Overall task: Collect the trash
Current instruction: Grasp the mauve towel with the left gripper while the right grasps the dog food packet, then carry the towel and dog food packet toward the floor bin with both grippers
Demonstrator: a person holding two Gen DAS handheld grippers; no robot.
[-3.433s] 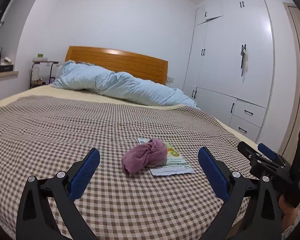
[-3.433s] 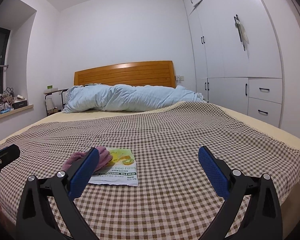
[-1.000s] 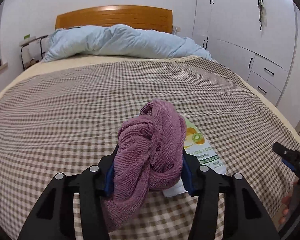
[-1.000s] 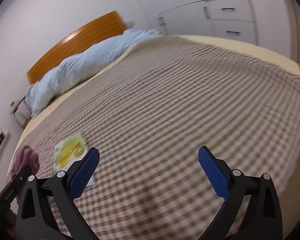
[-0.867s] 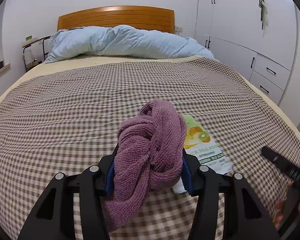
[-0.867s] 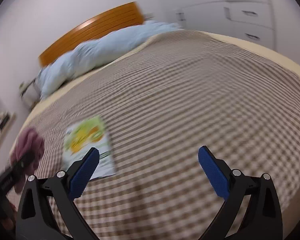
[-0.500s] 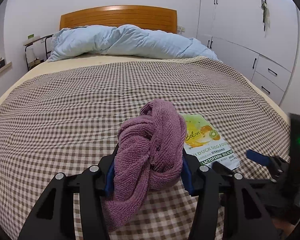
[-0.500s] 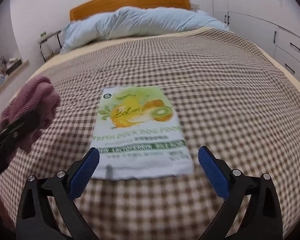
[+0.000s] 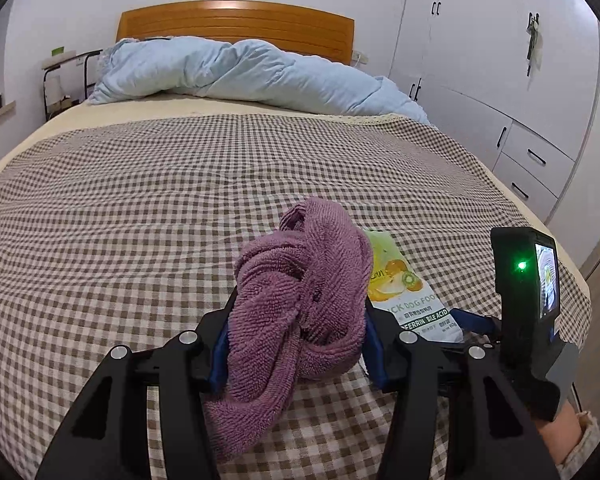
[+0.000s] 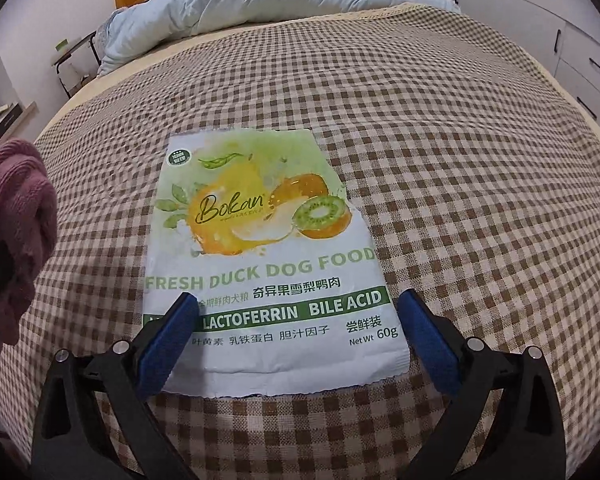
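The packet [image 10: 268, 264], a flat dog-food pouch, lies face up on the checked bedspread [image 10: 460, 160]. The right gripper [image 10: 296, 328] hangs over its near edge with jaws spread wide, one pad [image 10: 168, 336] over the packet's corner at 8 o'clock, the other off its edge at 4 o'clock. At 9 o'clock the left gripper [image 9: 296, 344] is clenched on a purple towel [image 9: 300, 300]. A blue duvet [image 9: 240, 76] lies at 12 o'clock.
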